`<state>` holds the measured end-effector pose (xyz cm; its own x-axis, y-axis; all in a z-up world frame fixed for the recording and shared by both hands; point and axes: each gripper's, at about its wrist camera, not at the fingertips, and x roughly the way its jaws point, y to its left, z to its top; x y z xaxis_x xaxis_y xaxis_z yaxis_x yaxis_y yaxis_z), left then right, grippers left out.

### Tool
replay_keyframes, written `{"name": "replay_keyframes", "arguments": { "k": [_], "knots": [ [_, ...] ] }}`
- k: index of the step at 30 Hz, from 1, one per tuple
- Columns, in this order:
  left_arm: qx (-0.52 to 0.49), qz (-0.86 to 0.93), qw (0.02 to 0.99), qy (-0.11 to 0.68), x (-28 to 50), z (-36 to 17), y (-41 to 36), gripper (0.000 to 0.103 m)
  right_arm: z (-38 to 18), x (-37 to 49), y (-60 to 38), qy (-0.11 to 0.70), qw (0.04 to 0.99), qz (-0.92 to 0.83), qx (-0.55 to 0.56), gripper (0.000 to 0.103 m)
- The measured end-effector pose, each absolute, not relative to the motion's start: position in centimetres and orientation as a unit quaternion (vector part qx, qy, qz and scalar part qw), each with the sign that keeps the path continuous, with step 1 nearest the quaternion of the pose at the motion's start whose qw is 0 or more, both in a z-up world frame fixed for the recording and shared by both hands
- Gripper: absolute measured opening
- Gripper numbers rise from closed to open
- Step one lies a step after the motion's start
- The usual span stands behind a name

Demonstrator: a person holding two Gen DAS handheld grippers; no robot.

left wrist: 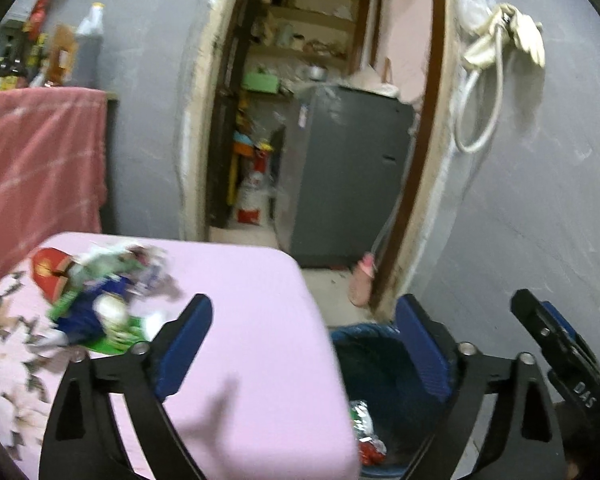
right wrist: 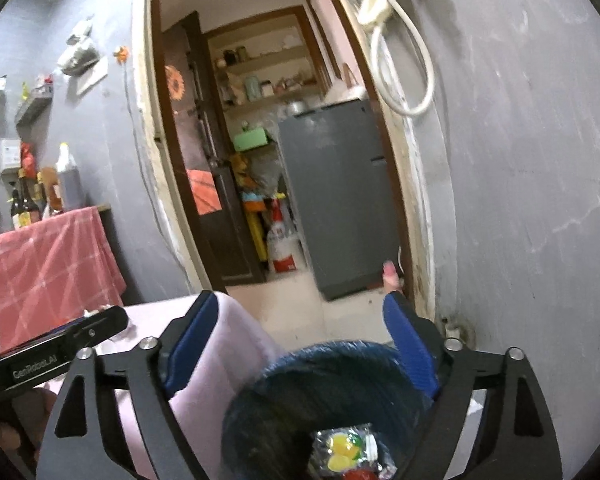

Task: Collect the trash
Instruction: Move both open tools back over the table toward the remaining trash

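A heap of crumpled wrappers (left wrist: 96, 300), red, green, blue and white, lies on the pink-covered surface (left wrist: 240, 320) at the left. Beside its right edge, lower down, stands a dark blue bin (left wrist: 380, 364) with a silver wrapper (left wrist: 364, 428) inside. My left gripper (left wrist: 304, 308) hangs open over the surface's edge and the bin, nothing between its blue pads. My right gripper (right wrist: 300, 304) is open above the bin (right wrist: 320, 384), also with nothing between its pads; a silver packet with yellow fruit print (right wrist: 348, 448) lies in the bin below it.
A red checked cloth (left wrist: 36, 160) drapes a table with bottles (left wrist: 8, 68) at the left. Ahead is a doorway with a grey fridge (left wrist: 348, 168). A person's bare foot (left wrist: 362, 280) rests by the door frame. A white cable (left wrist: 480, 100) hangs on the grey wall.
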<state>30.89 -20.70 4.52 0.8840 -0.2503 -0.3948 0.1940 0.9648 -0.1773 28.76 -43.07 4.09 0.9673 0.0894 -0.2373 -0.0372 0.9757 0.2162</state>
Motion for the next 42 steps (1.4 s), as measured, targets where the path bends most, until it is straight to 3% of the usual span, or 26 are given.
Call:
{"name": "replay_keyframes", "arguments": {
  "k": [3,20,42],
  "knots": [
    [-0.068,-0.095,0.972,0.204,30.9,5.0,-18.9,0.096,4.6,28.7,-42.0,0.113,0.987,0.04,0.104,0.103],
    [-0.074,0.005,0.978,0.196,28.4,4.4,-6.1,0.098,6.1,29.3,-33.8,0.108,0.986,0.104,0.069,0.103],
    [-0.09,0.048,0.951,0.293,31.9,1.1,3.8,0.098,4.3,34.9,-23.4,0.206,0.961,0.184,0.013,0.103]
  ]
}}
